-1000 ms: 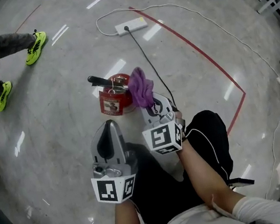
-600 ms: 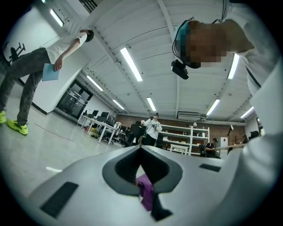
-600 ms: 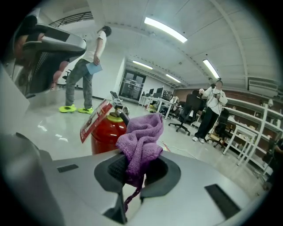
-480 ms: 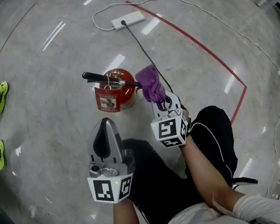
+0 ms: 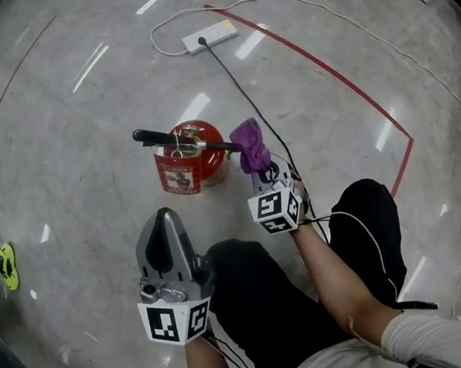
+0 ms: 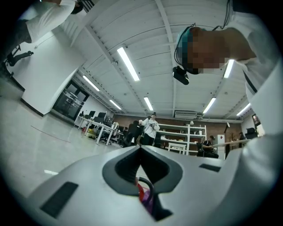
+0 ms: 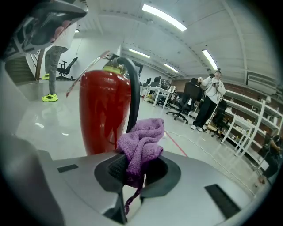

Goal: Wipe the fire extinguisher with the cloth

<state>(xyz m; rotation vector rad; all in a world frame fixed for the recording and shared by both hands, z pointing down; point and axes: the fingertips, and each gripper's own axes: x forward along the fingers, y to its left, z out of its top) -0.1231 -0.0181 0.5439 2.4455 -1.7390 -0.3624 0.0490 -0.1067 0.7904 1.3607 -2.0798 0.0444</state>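
A red fire extinguisher (image 5: 193, 157) stands upright on the floor, its black handle (image 5: 151, 135) pointing left. My right gripper (image 5: 261, 169) is shut on a bunched purple cloth (image 5: 250, 142) just right of the cylinder, at the end of the black hose (image 5: 223, 145). In the right gripper view the cloth (image 7: 141, 143) rises from the right gripper (image 7: 132, 170), with the extinguisher (image 7: 104, 110) close behind it. My left gripper (image 5: 165, 218) is shut and holds nothing, near my knee and short of the extinguisher. The left gripper (image 6: 140, 150) points up toward the ceiling.
A white power strip (image 5: 210, 35) with white and black cables lies beyond the extinguisher. A red tape line (image 5: 343, 78) runs across the floor at right. A bystander's yellow shoe (image 5: 5, 266) shows at the left edge. Desks, shelves and people stand far off.
The right gripper and cloth have shifted from the extinguisher's top to its right side. The left gripper has drawn back toward me. The bystander's shoes have moved off to the left.
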